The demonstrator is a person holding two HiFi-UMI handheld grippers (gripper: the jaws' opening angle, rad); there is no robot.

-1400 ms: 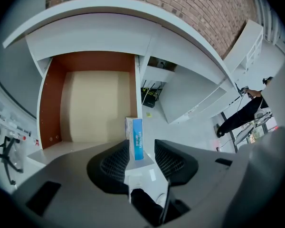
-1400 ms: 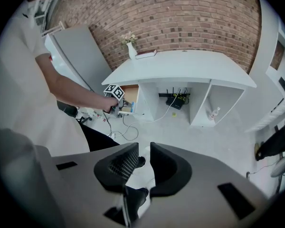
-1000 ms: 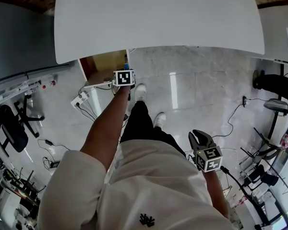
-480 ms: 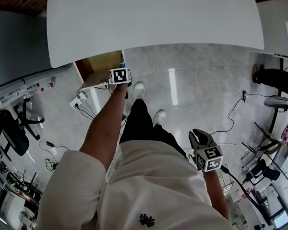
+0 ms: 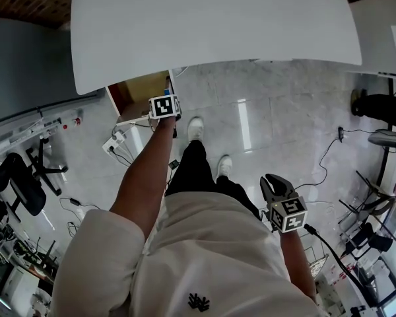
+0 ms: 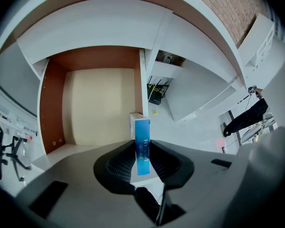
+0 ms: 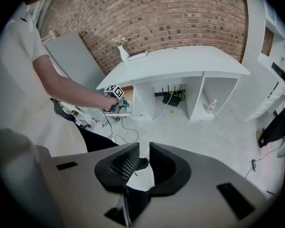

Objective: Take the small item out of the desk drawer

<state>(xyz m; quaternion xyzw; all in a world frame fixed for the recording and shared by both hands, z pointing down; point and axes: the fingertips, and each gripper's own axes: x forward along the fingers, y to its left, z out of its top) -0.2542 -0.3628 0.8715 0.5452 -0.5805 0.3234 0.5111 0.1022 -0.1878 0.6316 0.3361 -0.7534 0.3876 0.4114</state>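
Note:
A small blue and white box point(image 6: 142, 144) stands upright at the front right of the open desk drawer point(image 6: 50, 108). My left gripper point(image 6: 141, 152) is closing around it, and both pads touch its sides. The head view shows that gripper point(image 5: 166, 107) reaching down to the drawer point(image 5: 135, 91) under the white desk top point(image 5: 218, 25). My right gripper point(image 5: 272, 185) hangs low by the person's right hip, far from the drawer. Its jaws point(image 7: 144, 167) stand slightly apart with only floor showing between them.
A power strip with cables point(image 5: 115, 140) lies on the floor left of the drawer. The person's shoes point(image 5: 195, 127) stand just behind it. White shelves point(image 6: 190, 89) and a black box with cables point(image 6: 155, 95) sit under the desk at the right. Chairs point(image 5: 20, 177) crowd the far left.
The left gripper has stayed at the drawer's front edge, shifted only slightly. The right gripper hangs in the same place.

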